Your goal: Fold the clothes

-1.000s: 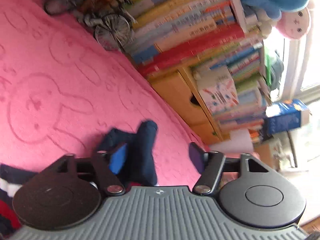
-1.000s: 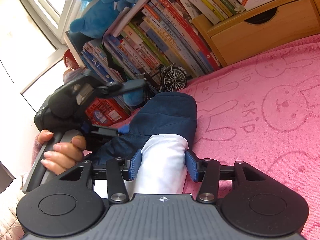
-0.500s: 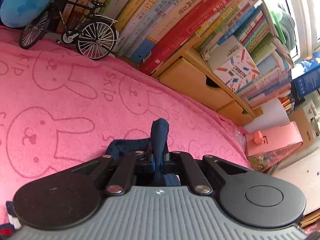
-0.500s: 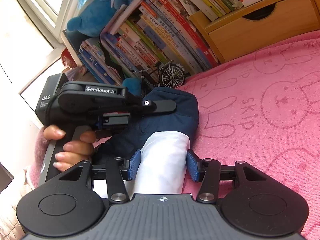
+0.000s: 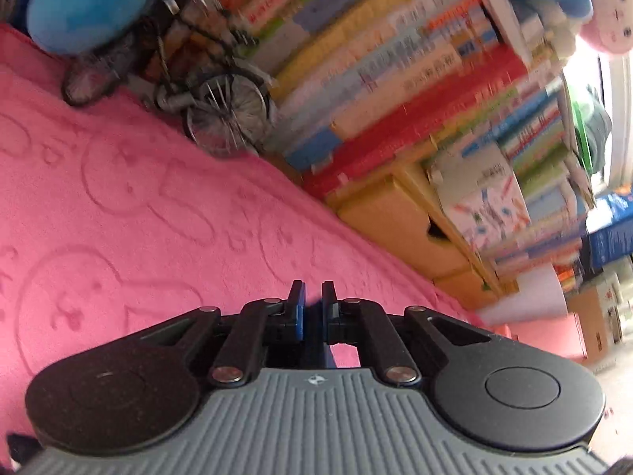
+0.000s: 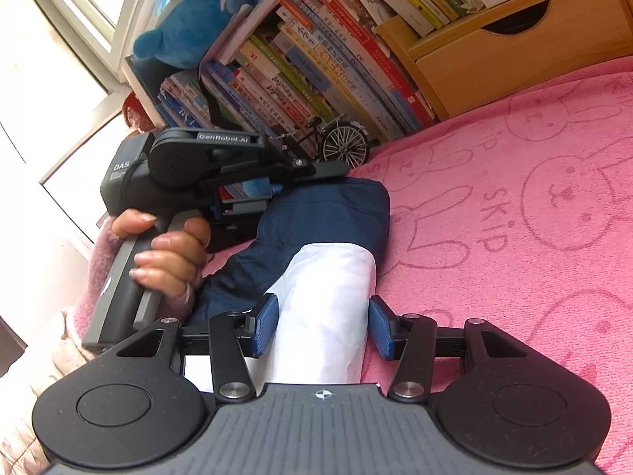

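A navy garment (image 6: pixel 328 213) with a white part (image 6: pixel 328 297) lies bunched on the pink rabbit-print blanket (image 6: pixel 514 237). My right gripper (image 6: pixel 322 326) straddles the white part near the bottom of its view, with a blue pad against each side. A hand (image 6: pixel 170 253) holds my left gripper (image 6: pixel 336 172) at the garment's far edge. In the left wrist view my left gripper (image 5: pixel 312 297) is shut, and only a thin strip of navy cloth (image 5: pixel 316 336) shows between its pads. The rest of the garment is hidden below that camera.
Slanted rows of books (image 6: pixel 316 59) and a wooden drawer unit (image 6: pixel 514 51) stand along the blanket's far edge. A model bicycle (image 6: pixel 340 142) is parked just behind the garment. Blue plush toys (image 6: pixel 186 19) sit on the shelf. Open pink blanket (image 5: pixel 118 217) stretches to the right.
My left gripper went from open around a raised navy fold to shut on it, then shifted with the cloth, which now barely shows. My right gripper has kept still.
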The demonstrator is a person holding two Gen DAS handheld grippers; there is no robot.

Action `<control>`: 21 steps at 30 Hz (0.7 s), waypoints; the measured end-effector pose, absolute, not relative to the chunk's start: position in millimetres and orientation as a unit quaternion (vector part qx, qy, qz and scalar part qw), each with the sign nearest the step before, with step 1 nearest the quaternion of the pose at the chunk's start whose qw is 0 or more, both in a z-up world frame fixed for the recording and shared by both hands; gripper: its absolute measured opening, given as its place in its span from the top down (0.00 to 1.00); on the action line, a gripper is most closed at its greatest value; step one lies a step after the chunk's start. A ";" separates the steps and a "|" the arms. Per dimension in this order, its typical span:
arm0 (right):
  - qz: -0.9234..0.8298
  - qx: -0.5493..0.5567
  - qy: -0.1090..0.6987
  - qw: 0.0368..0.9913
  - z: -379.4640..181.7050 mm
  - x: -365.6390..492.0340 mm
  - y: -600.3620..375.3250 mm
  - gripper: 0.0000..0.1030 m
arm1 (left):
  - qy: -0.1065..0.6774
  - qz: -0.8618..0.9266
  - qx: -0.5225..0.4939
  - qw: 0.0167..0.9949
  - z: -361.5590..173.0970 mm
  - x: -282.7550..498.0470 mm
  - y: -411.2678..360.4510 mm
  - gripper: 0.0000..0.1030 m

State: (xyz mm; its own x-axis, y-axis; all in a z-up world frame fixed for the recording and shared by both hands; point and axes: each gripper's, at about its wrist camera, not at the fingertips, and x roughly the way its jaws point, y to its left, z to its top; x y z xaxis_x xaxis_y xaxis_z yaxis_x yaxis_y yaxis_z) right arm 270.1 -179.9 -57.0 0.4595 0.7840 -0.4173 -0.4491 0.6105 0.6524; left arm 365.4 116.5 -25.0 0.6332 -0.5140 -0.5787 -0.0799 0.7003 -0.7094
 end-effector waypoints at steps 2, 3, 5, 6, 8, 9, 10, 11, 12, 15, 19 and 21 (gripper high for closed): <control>0.375 0.231 0.361 0.822 -56.9 270.0 -179.3 0.51 | 0.385 -0.082 -0.362 0.845 -18.3 366.0 126.4 0.94; 0.376 0.233 0.361 0.821 -57.1 270.2 -179.7 0.50 | 0.371 -0.056 -0.339 0.863 -10.4 362.3 129.4 0.94; 0.376 0.238 0.361 0.819 -57.6 271.0 -180.6 0.49 | 0.356 -0.017 -0.263 0.897 5.7 346.9 125.2 0.94; 0.377 0.240 0.362 0.818 -57.8 271.5 -181.1 0.49 | 0.346 -0.004 -0.204 0.916 14.8 332.2 117.6 0.93; 0.377 0.245 0.361 0.817 -58.0 271.7 -182.2 0.49 | 0.323 0.019 -0.101 0.941 30.7 297.3 101.9 0.88; 0.377 0.246 0.358 0.818 -57.4 271.2 -182.7 0.49 | 0.311 0.029 -0.058 0.948 37.4 277.1 93.8 0.87; 0.377 0.244 0.357 0.819 -56.4 270.9 -182.8 0.49 | 0.301 0.033 -0.030 0.953 40.3 253.7 88.2 0.84; 0.376 0.238 0.355 0.822 -54.5 270.0 -182.4 0.49 | 0.291 0.037 -0.002 0.956 43.1 230.3 82.6 0.80; 0.374 0.232 0.354 0.825 -52.5 269.1 -182.0 0.49 | 0.287 0.040 0.017 0.957 42.7 210.8 78.0 0.79; 0.352 0.189 0.332 0.855 -32.5 258.6 -181.7 0.48 | 0.277 0.046 0.087 0.956 33.6 155.6 67.6 0.74; 0.292 0.092 0.263 0.915 4.2 212.1 -183.6 0.44 | 0.268 0.065 0.149 0.950 11.2 126.1 58.4 0.72; 0.256 0.033 0.217 0.941 21.8 177.5 -184.7 0.38 | 0.278 0.074 0.169 0.943 -4.6 122.0 58.3 0.72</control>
